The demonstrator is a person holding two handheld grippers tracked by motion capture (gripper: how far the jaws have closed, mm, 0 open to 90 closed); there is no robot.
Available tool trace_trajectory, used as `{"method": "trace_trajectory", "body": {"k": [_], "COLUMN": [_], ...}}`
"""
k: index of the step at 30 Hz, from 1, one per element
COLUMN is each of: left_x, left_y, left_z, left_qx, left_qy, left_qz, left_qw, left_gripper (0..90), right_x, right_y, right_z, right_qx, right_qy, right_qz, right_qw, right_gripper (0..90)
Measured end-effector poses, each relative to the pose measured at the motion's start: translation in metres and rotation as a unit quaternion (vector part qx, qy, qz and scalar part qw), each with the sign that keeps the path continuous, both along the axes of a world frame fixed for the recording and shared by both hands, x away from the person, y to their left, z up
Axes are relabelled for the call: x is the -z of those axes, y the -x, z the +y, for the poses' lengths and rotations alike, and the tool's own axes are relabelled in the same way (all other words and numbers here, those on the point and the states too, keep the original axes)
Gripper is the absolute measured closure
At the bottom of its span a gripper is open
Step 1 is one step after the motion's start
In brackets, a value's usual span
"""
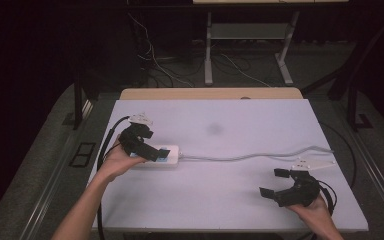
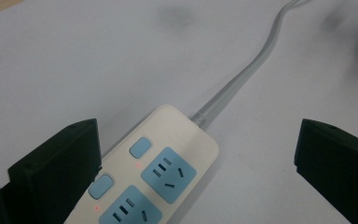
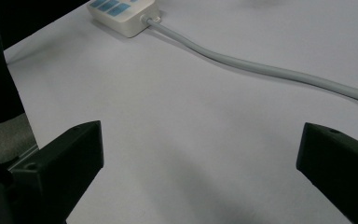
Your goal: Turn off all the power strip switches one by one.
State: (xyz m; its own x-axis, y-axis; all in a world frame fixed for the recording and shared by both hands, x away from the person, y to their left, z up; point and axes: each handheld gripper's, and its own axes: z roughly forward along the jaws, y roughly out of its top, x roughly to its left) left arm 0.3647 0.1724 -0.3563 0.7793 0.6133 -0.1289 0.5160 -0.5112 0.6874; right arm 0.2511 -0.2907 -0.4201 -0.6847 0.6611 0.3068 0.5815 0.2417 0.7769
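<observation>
A cream power strip (image 1: 167,157) with blue sockets lies at the left of the white table top (image 1: 230,120). Its grey cable (image 1: 250,156) runs off to the right. My left gripper (image 1: 156,143) hovers over the strip's left end, open. In the left gripper view the power strip (image 2: 168,163) sits between the wide-apart jaws, close to the left one, with two blue buttons and two small red lights showing. My right gripper (image 1: 272,182) stands open near the front right, with bare table between its jaws. From there the power strip (image 3: 121,11) and the cable (image 3: 261,70) lie farther off.
A wooden table edge (image 1: 210,93) shows behind the white top. Beyond it, loose wires (image 1: 155,60) and metal desk legs (image 1: 208,50) stand on the dark floor. A faint grey smudge (image 1: 214,129) marks the table's middle.
</observation>
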Motion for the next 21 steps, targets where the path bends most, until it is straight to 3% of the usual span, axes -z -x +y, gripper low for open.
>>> {"method": "trace_trajectory", "body": {"k": [7,15,21], "left_x": [0.006,0.011,0.014], "left_y": [-0.007,-0.012,-0.016], "left_z": [0.000,-0.001,-0.001], "left_qx": [-0.007,-0.005,-0.004], "left_qy": [-0.007,-0.009,-0.008], "left_qz": [-0.002,0.003,0.009], "left_qw": [1.0000,0.9999,0.9999], "left_gripper": [1.4,19.3,41.6], "right_x": [0.001,0.001,0.001], "right_y": [0.000,-0.001,-0.001], "right_z": [0.000,-0.001,-0.001], "right_qx": [-0.001,0.002,0.002], "right_qy": [0.000,-0.002,-0.001], "right_qz": [0.000,0.002,0.003], "right_qw": [1.0000,1.0000,1.0000], "right_gripper": [0.2,0.2,0.3]}}
